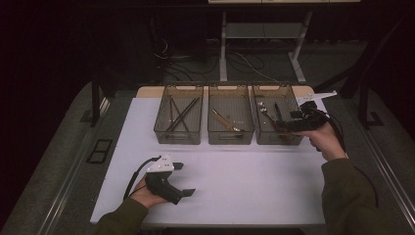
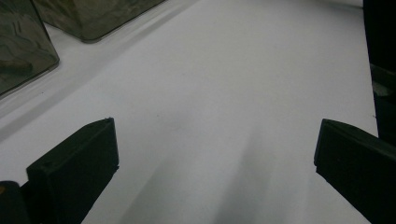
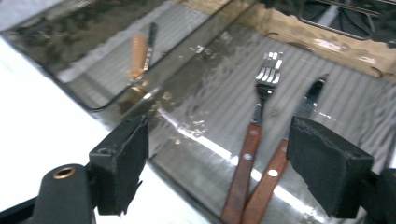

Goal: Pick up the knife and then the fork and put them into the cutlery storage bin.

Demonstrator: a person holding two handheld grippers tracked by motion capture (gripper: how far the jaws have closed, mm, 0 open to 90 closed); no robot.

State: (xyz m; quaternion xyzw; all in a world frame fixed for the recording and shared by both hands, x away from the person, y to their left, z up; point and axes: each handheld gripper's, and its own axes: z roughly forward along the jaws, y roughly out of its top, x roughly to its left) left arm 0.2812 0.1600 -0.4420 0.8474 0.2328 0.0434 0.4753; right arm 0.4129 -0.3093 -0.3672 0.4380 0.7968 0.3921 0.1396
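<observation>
From above, the right claw (image 1: 288, 121) hangs at the front of the right bin (image 1: 259, 134), one of three smoky bins on the white worktop (image 1: 235, 181). Its own camera adds detail: jaws wide apart, nothing between them, with a wooden-handled fork (image 3: 252, 140) and knife (image 3: 280, 158) lying side by side on the bin floor just ahead. The left claw (image 1: 183, 178) rests low over bare worktop, jaws spread wide, holding nothing.

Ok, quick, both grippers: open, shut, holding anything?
Left gripper: open, empty, over the bare white table.
Right gripper: open, empty, above the smoky clear plastic bin holding a wooden-handled fork and knife.
</observation>
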